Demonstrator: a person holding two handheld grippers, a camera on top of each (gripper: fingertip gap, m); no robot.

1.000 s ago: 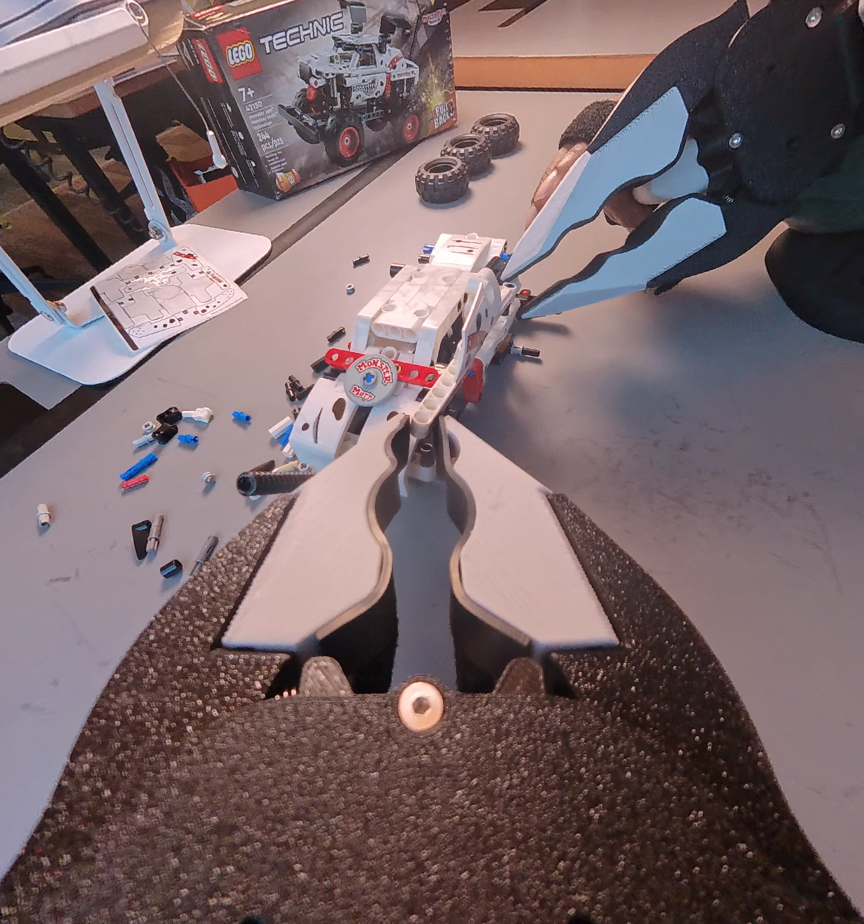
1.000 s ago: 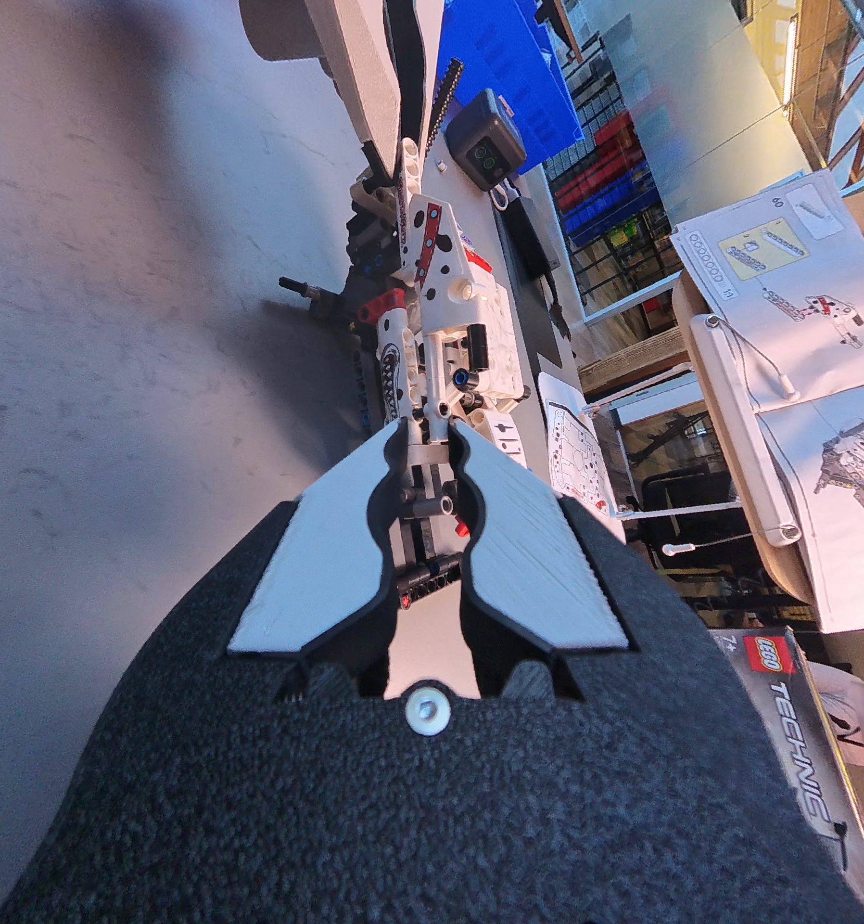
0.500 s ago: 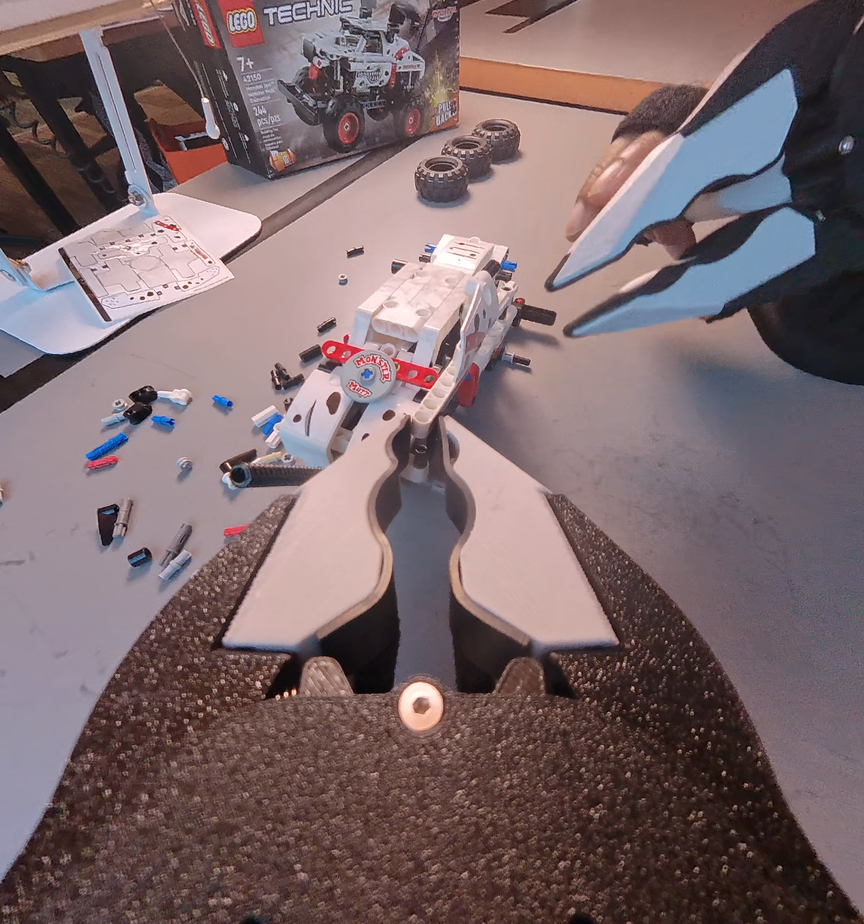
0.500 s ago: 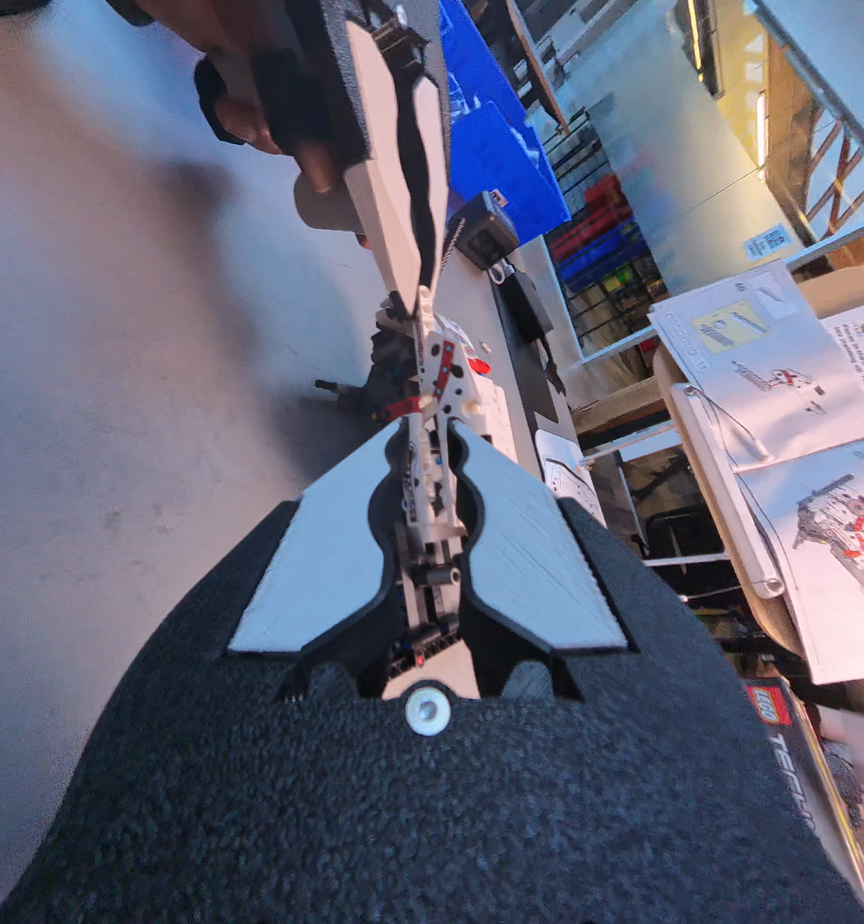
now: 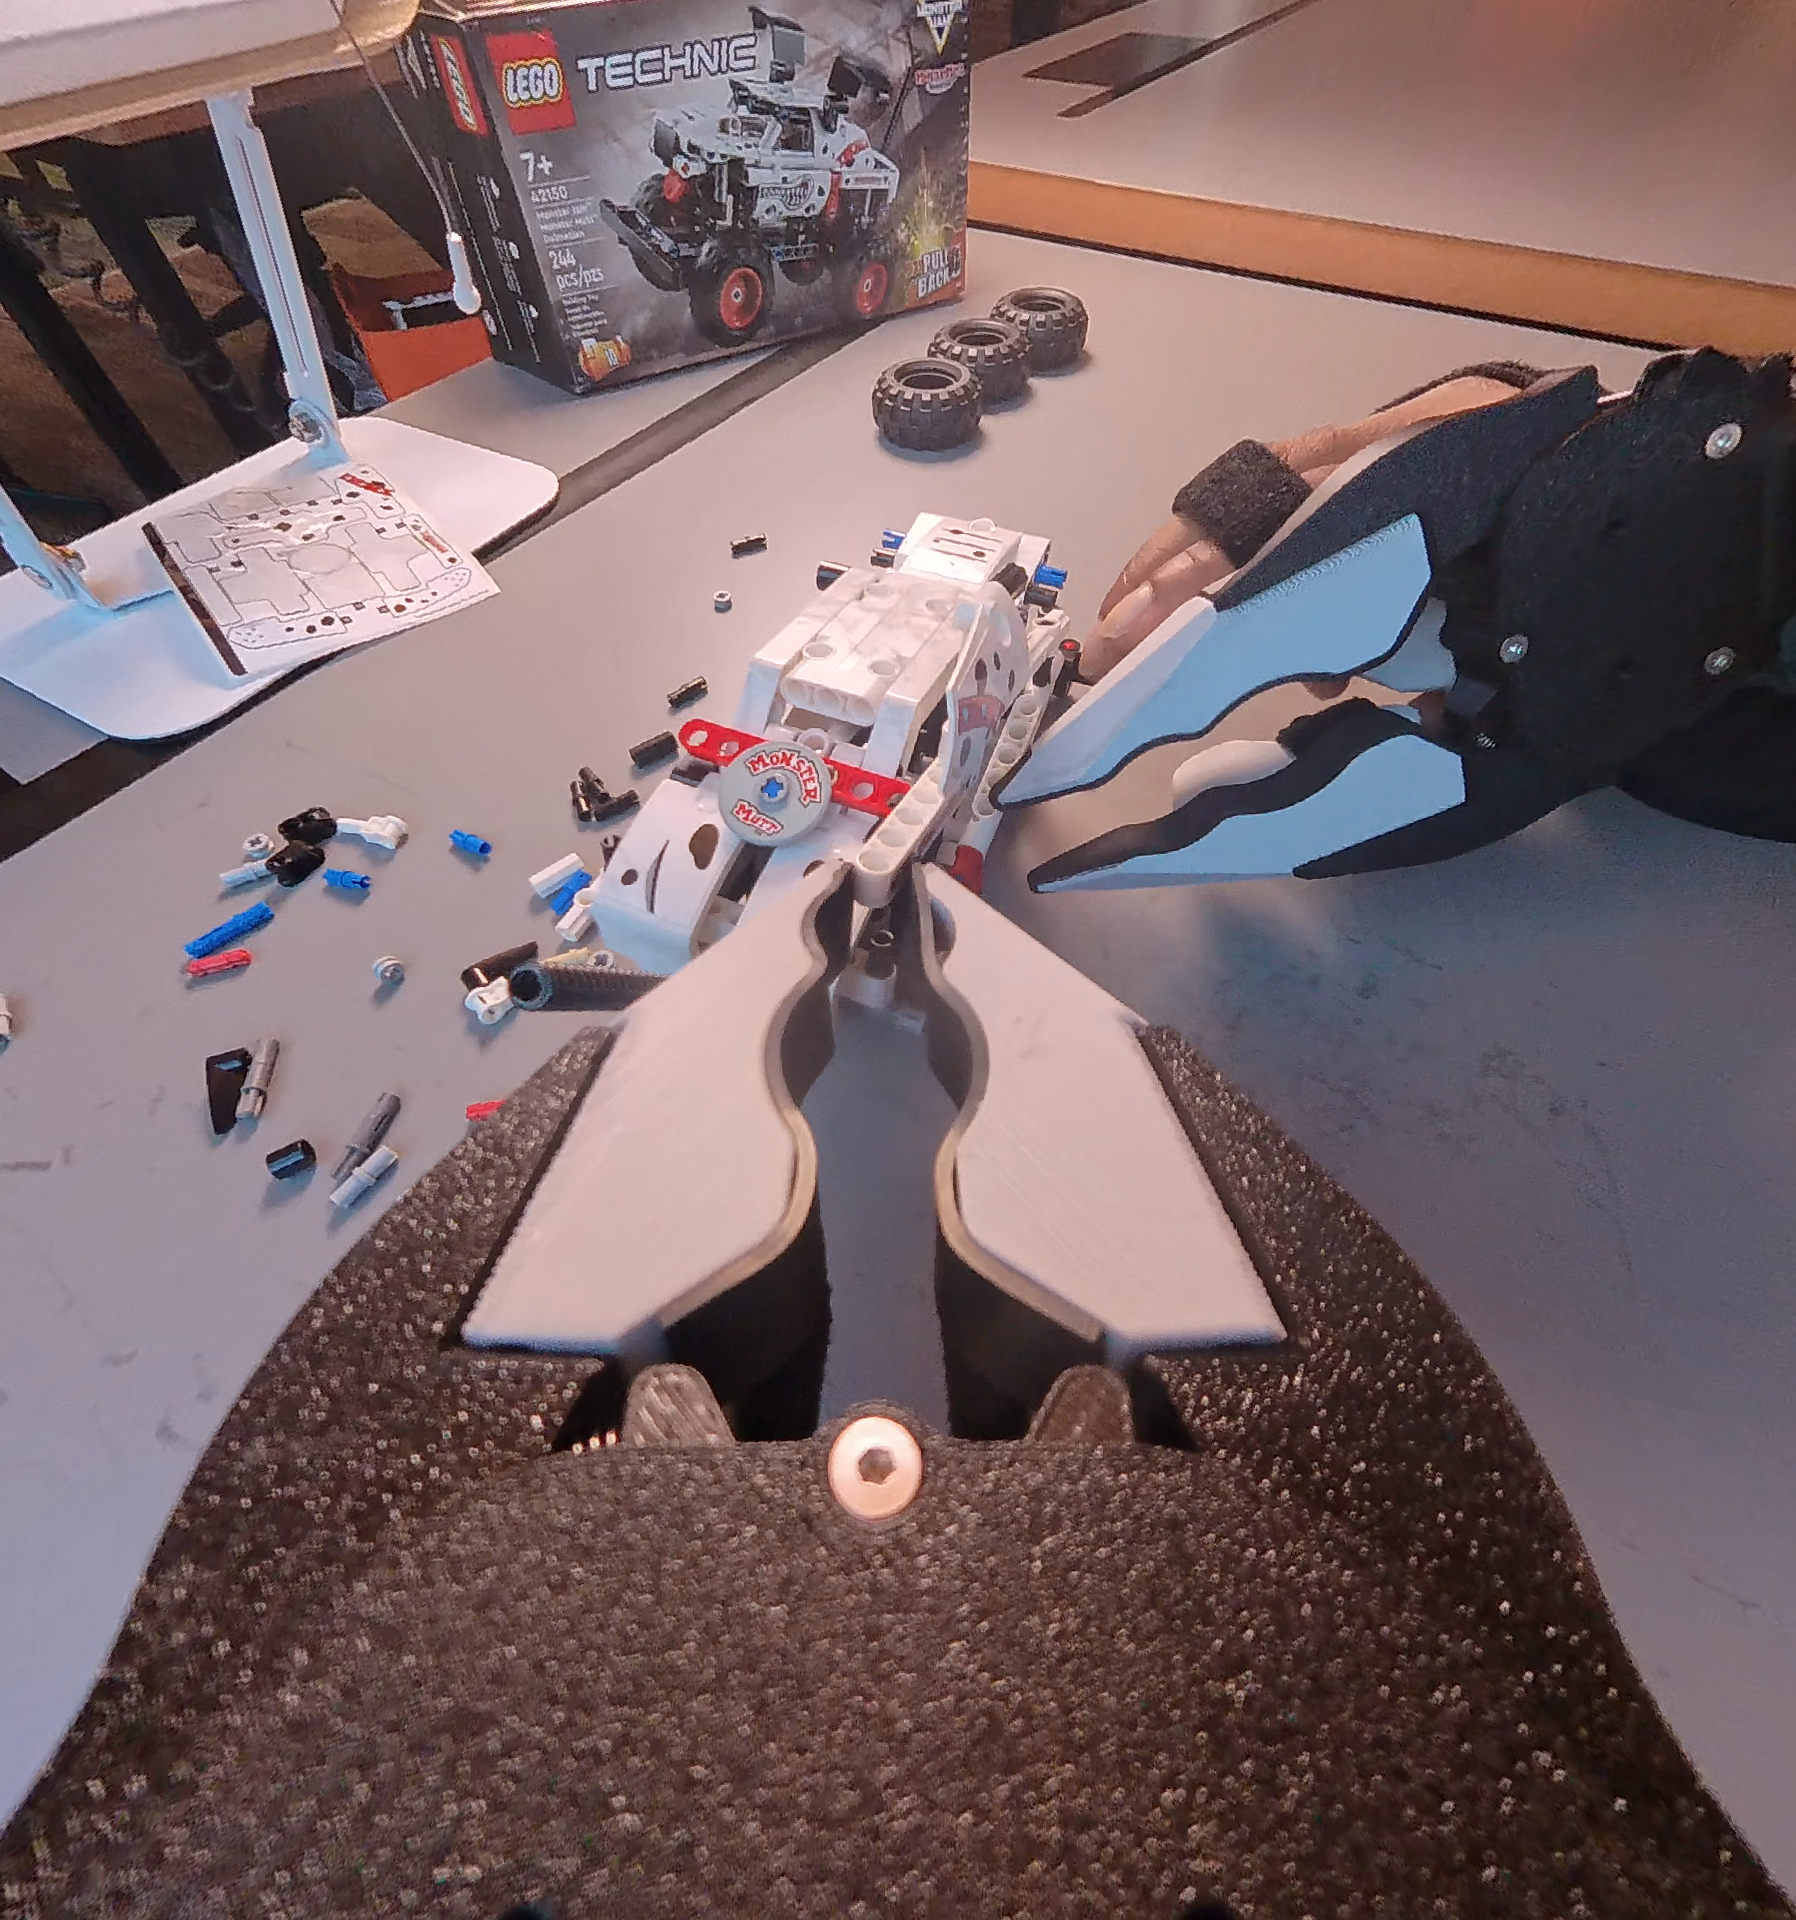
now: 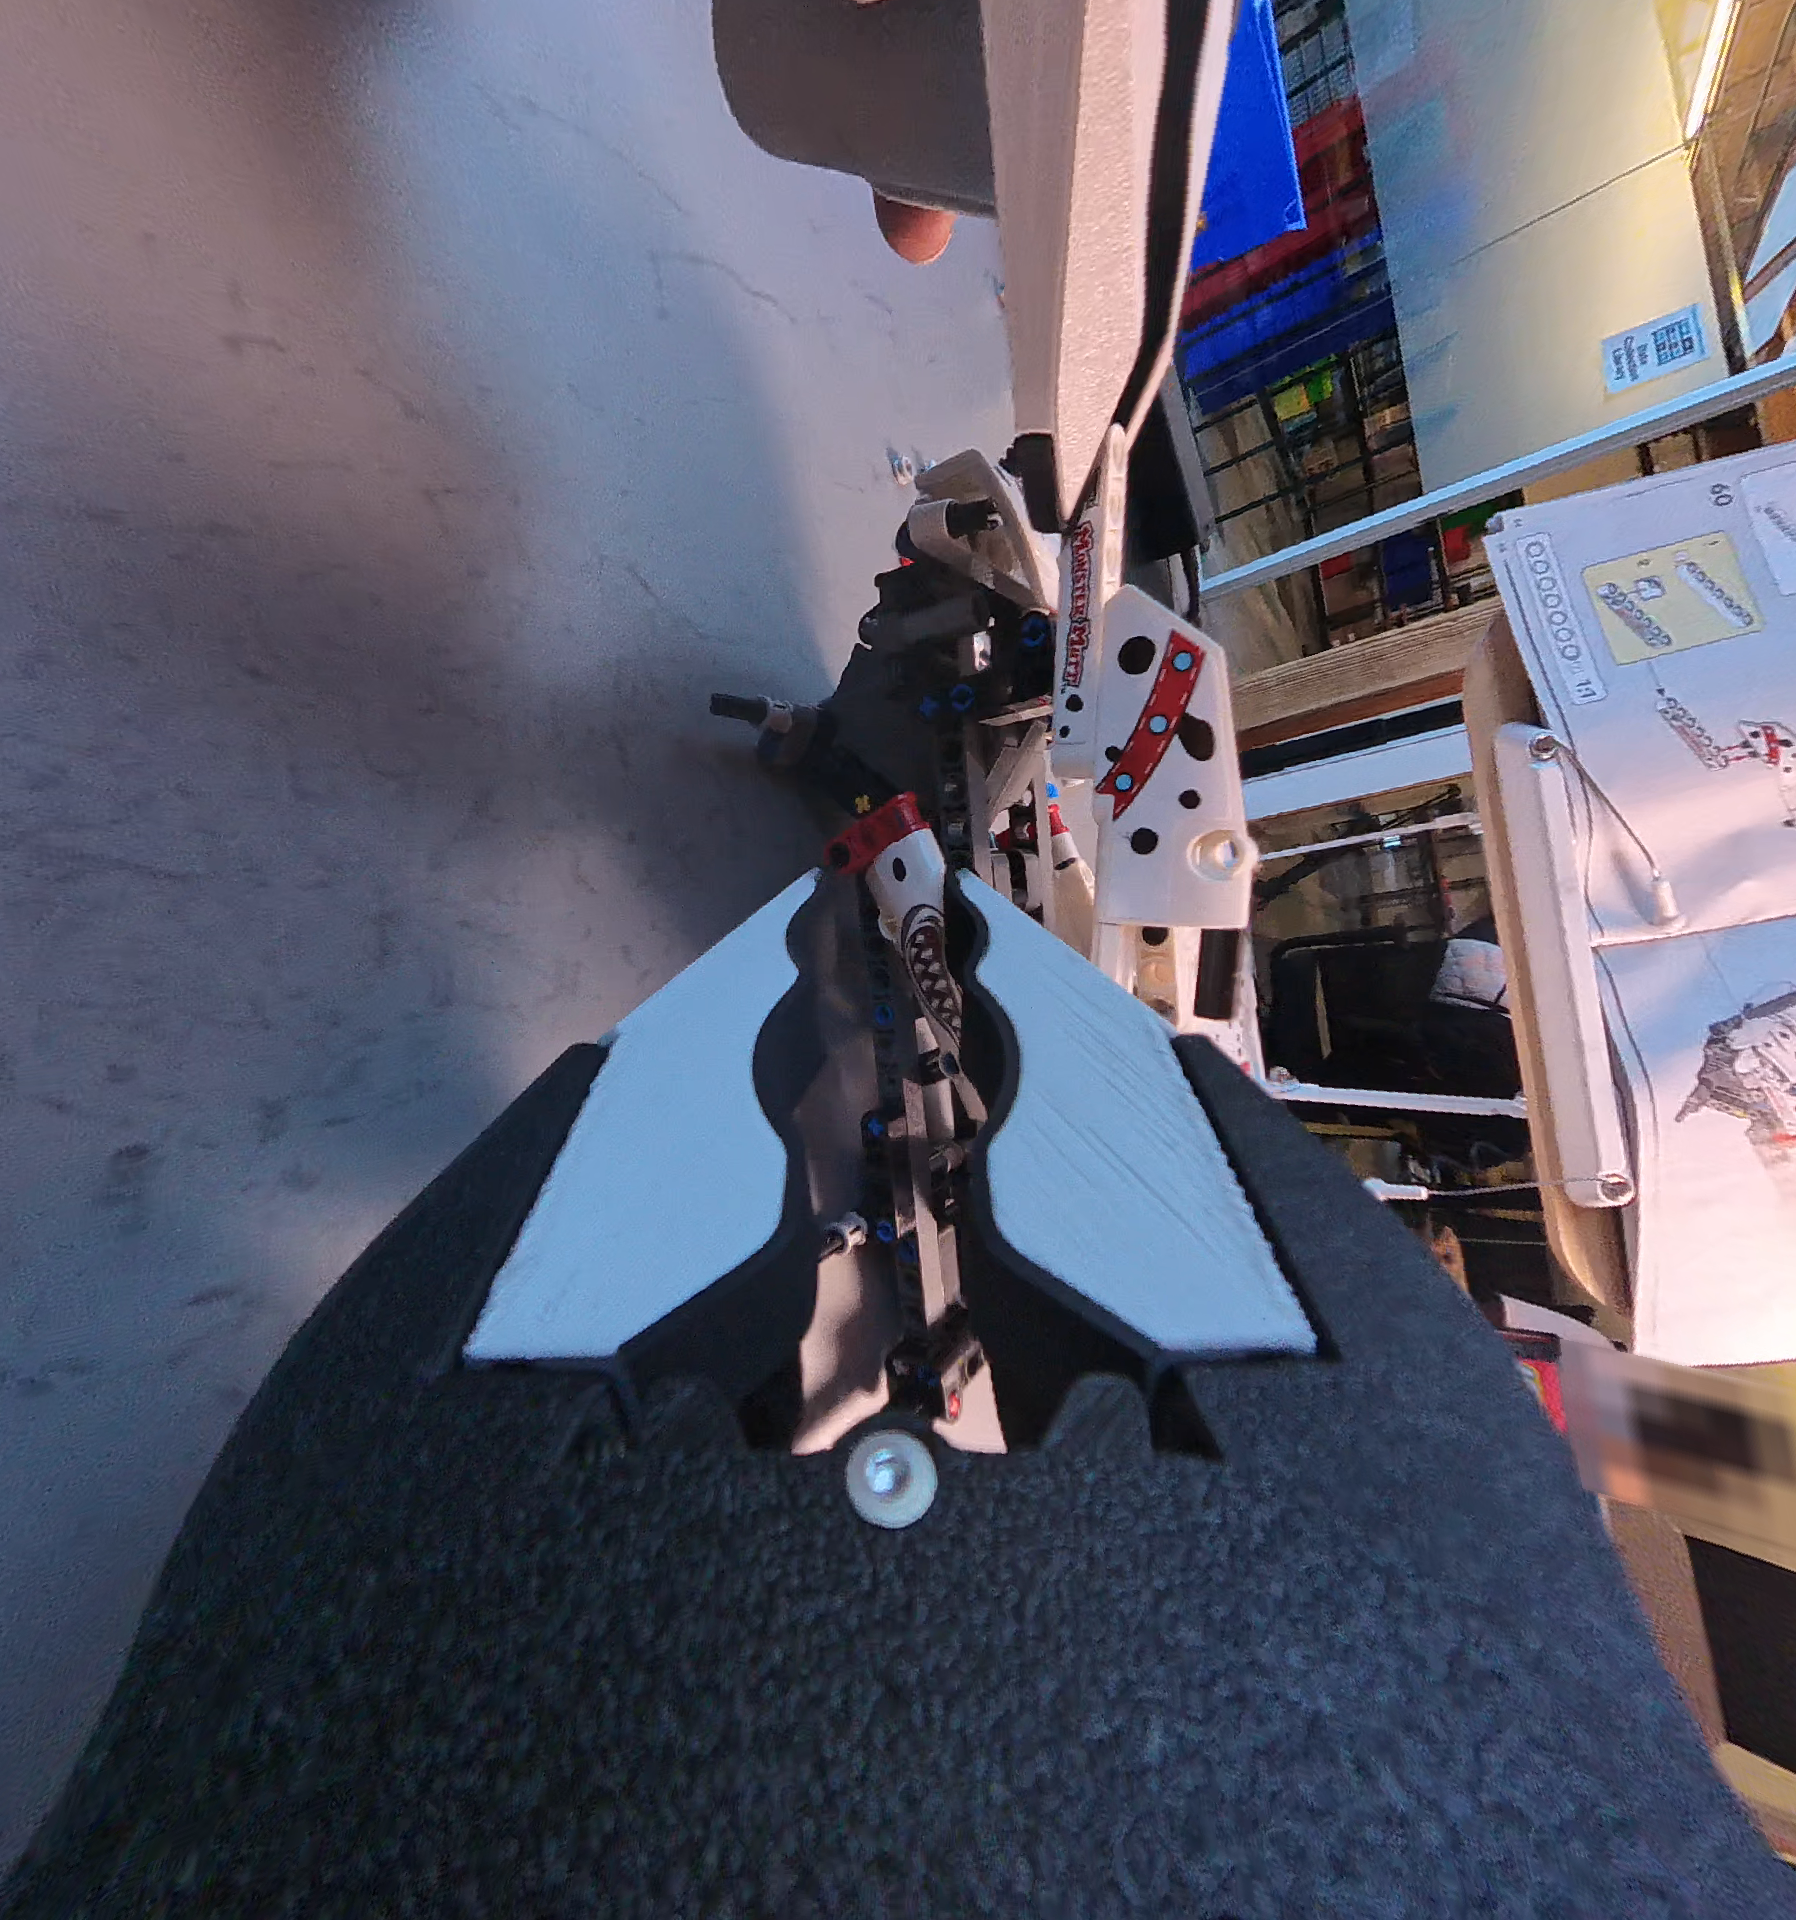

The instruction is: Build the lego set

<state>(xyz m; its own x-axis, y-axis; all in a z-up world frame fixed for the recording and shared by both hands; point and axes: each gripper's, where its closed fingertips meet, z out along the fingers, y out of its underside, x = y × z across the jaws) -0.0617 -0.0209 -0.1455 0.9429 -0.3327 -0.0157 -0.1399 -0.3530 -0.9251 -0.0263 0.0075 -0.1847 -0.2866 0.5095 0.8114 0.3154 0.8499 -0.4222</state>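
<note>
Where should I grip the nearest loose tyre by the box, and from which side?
Take the nearest tyre across its knobbly tread, coming from above. It stands upright with its hub facing the camera, at the near end of a row, so its top and near flank are free; the next tyre crowds its far side.

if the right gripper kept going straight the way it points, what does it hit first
Most likely the truck model: the right gripper is open, its tips right beside the white side panel. Depth is unclear, so it may already touch.

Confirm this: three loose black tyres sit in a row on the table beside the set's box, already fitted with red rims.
Not quite. The three black tyres do sit in a row beside the box, but the left wrist view shows their centres dark and hollow, with no red rims fitted.
</note>
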